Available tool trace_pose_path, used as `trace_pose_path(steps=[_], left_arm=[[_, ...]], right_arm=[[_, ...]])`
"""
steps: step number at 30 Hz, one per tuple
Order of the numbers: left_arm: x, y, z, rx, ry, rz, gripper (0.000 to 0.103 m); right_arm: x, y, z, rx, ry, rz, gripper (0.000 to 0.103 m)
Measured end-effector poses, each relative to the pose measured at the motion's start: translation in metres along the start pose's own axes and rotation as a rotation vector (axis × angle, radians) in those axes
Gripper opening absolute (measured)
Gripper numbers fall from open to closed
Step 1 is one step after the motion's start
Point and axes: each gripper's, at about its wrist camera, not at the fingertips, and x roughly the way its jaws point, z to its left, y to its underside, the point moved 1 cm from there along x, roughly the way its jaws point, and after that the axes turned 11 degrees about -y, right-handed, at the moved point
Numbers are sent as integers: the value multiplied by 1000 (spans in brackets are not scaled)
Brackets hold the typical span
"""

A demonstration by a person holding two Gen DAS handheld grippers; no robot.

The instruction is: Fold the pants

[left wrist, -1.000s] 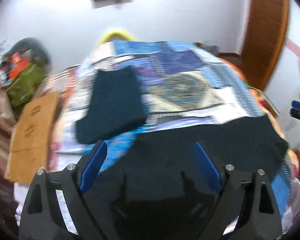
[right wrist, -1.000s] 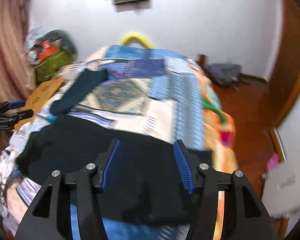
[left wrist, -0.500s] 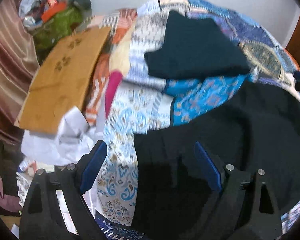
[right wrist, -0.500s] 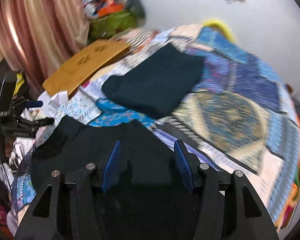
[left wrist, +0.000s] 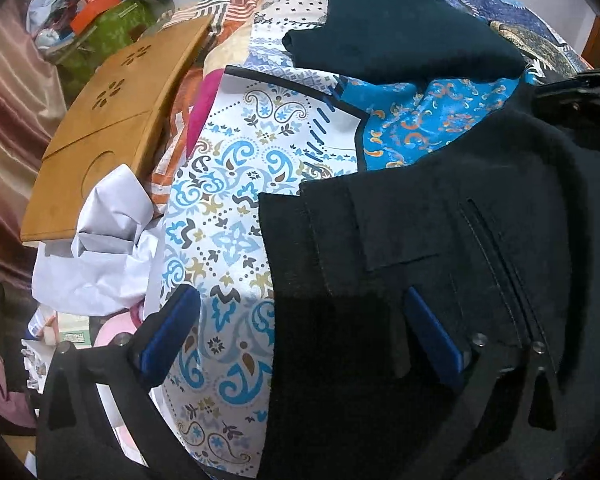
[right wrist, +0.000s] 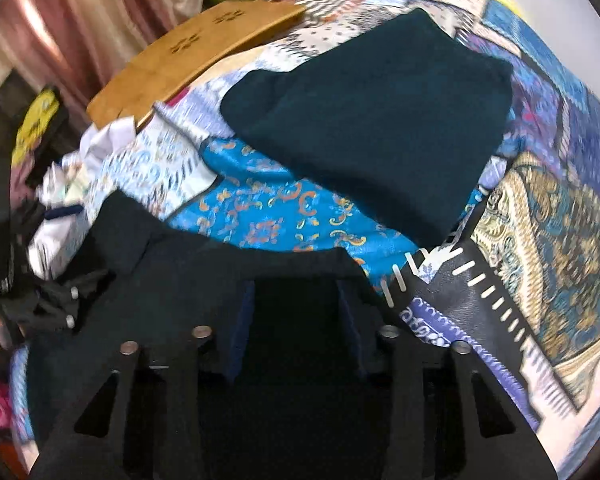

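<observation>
The left gripper [left wrist: 300,332], jaws just opened wide, straddles the edge of the black pants [left wrist: 440,240], gripping nothing. The right gripper [right wrist: 296,320], jaws narrowing, has pants cloth between them; whether they pinch it I cannot tell. The pants lie on the patchwork bedspread [left wrist: 228,208], near a folded dark garment [right wrist: 364,120].

patchwork quilt [left wrist: 236,208] | wooden board [left wrist: 112,128] | white paper [left wrist: 100,248] | curtain [right wrist: 80,20]

The left gripper [left wrist: 300,328] points down at the black pants [left wrist: 440,240], its jaws just opened wide, straddling their edge. Ahead lies a folded dark garment [left wrist: 400,28]; a wooden board [left wrist: 116,128] sits ahead-left.
</observation>
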Motion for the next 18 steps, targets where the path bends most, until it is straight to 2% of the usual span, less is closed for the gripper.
trace_pose_path(steps=[3, 8, 12, 14, 16, 18], left_arm=[[0, -1, 0, 18, -47, -16, 103], [2, 5, 8, 18, -59, -36, 103], [1, 7, 19, 3, -64, -30, 103], [-3, 7, 26, 5, -153, -39, 103], [-11, 8, 38, -4, -231, -36, 103], [-22, 9, 49, -22, -208, -39, 103]], right_arm=[[-4, -5, 3, -11, 46, -40, 5], [-18, -10, 3, -4, 64, -125, 4], [-23, -9, 9, -20, 130, -133, 5], [-40, -10, 9, -6, 220, -176, 5], [-60, -10, 7, 14, 248, -222, 6], [-86, -7, 6, 29, 229, -245, 7]])
